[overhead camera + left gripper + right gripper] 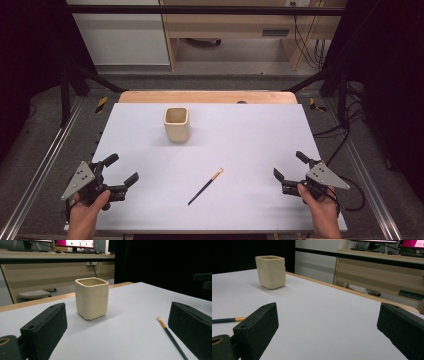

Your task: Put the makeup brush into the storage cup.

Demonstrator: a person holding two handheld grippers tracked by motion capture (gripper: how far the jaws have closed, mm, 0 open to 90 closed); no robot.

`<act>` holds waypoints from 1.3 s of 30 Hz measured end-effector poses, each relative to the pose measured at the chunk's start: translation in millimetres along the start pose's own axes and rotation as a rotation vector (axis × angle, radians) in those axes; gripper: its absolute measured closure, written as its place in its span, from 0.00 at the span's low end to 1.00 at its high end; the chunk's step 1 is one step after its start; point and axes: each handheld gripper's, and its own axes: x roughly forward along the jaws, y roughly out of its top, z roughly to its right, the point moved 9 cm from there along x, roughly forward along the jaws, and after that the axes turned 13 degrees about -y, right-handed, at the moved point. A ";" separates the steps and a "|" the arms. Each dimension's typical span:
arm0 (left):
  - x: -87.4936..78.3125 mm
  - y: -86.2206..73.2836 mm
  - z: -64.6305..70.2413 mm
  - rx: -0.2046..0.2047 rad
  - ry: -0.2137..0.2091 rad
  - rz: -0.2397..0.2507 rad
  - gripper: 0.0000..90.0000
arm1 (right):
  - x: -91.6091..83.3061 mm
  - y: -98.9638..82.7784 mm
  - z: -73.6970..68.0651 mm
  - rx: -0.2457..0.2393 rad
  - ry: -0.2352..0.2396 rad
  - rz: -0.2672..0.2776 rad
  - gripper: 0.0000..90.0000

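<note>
Left claw (121,169): we find it at the near left corner of the worktop, held in a hand (89,212) that comes in from the bottom edge; jaws spread wide, nothing between them, aimed toward the middle of the sheet.
Left claw's own view: we look between both black jaws at the cup straight ahead and the brush just inside the right-hand jaw, neither touched.
Right claw (288,165): we note it at the near right corner, held in the other hand (320,210), jaws likewise wide apart and empty, turned inward toward the middle.
Right claw's own view: we see bare white sheet between the jaws; the brush's ferrule end pokes out beside the left-hand jaw, the cup well beyond.
Brush (205,186): we log a thin dark-handled paintbrush with a gold ferrule and pale bristles, lying flat between the two claws, nearer the front edge, bristle end pointing away and to the right; apart from both claws.
Cup (176,124): we record a cream, square-sided cup with rounded corners, upright, mouth open, toward the far side and left of centre, well apart from the brush.
Worktop (250,130): we see a white sheet over a wooden top, a strip of wood showing along the far edge.
</note>
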 end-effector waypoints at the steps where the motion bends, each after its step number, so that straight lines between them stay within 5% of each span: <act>1: 0.8 -1.1 0.1 0.002 -0.002 -0.015 0.03 | -0.1 -0.6 -0.1 -0.001 -0.001 -0.003 0.04; 9: 4.4 -6.1 2.7 0.013 -0.012 -0.080 0.06 | 1.6 -3.0 -1.4 -0.013 -0.014 -0.028 0.04; 12: 12.6 -14.6 5.1 0.030 -0.007 -0.150 0.06 | 1.4 -4.4 -3.0 -0.017 -0.022 -0.043 0.04; 20: 57.0 -31.2 20.1 0.029 -0.060 -0.347 0.06 | 2.2 -6.9 -1.6 -0.005 -0.034 -0.059 0.03; 30: 104.7 -20.7 40.7 -0.026 -0.124 -0.443 0.05 | 1.2 -5.2 -3.6 -0.004 -0.028 -0.053 0.03; 39: 138.2 -16.3 67.2 0.020 -0.174 -0.555 0.06 | 1.0 -4.0 -3.3 0.002 -0.030 -0.046 0.03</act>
